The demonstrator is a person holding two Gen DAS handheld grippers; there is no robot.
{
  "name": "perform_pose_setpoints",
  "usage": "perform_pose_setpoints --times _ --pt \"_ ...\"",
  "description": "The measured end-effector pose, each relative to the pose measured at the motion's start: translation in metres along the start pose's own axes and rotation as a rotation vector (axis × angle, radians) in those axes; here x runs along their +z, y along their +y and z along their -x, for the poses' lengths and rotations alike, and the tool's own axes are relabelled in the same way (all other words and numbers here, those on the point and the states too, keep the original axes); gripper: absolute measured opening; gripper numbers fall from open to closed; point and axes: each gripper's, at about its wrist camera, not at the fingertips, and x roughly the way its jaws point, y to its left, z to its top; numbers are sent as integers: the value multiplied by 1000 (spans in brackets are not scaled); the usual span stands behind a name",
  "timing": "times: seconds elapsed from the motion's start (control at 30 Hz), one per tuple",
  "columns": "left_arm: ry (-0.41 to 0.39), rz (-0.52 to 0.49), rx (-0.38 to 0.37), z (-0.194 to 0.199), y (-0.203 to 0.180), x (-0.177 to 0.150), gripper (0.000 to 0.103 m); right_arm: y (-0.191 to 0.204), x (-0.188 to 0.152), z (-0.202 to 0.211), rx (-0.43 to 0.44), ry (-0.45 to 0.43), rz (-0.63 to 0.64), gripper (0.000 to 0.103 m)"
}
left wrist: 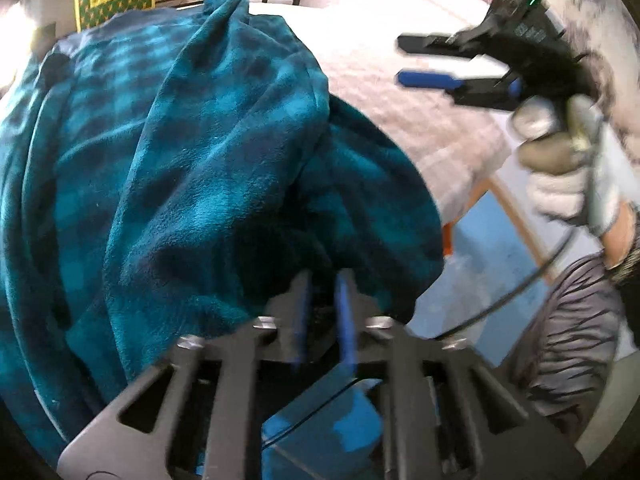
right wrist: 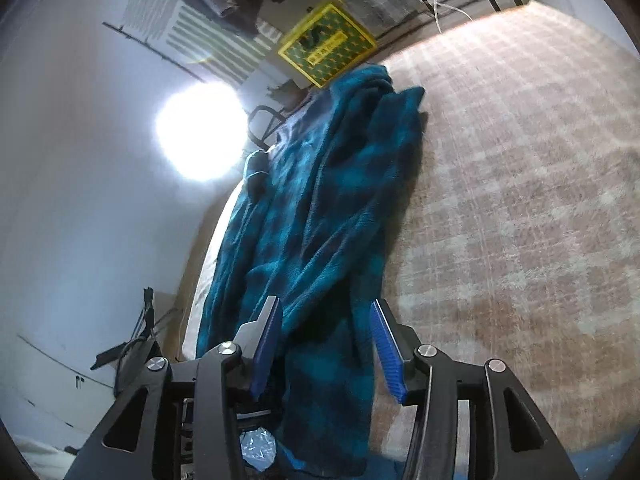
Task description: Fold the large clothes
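Now, what we see, item by item:

Garment: a teal and dark plaid fleece garment [right wrist: 316, 208] lies in a long, rumpled strip on a bed cover [right wrist: 520, 200] of pale checked fabric, near the cover's left edge in our right wrist view.

Left gripper: our left gripper [left wrist: 324, 284] has its blue-padded fingers [left wrist: 345, 312] drawn close together, clenched on a fold of the fleece; the cloth rises in a big bunch directly ahead of them.

Right gripper: our right gripper [right wrist: 325, 320] stands with its jaws apart, released. The near end of the garment lies under the gap, and we see neither pad pressing on it. In the left wrist view the same tool [left wrist: 404, 60] hangs above the bare cover, well apart from the cloth.

Right hand: a hand in a pale glove [left wrist: 560, 160] grips that tool's handle, with a thin cable trailing down from it.

Background: a yellow-bordered green box [right wrist: 326, 46] sits beyond the garment's far end, and a bright lamp glare [right wrist: 200, 132] washes out part of the wall.
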Motion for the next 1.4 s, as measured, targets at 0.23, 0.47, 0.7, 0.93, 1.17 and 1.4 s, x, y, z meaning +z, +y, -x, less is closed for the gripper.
perform_pose_setpoints --times 0.23,0.47,0.7,0.93,1.17,1.4 --pt "-86 140 -214 38 11 7 3 -17 37 -63 -30 56 -22 49" --pt "-136 149 -334 61 -12 16 3 0 62 -78 -104 43 72 3" --pt "-4 86 -311 -6 -38 22 3 7 75 -62 -264 4 140 3" --pt "77 -11 -289 -7 -58 8 3 0 65 -62 -344 100 181 38" --pt "-108 -12 -115 49 -33 22 5 10 101 -2 -252 -66 173 39" --pt "-85 55 -21 8 3 33 5 27 162 -38 -173 -47 138 71"
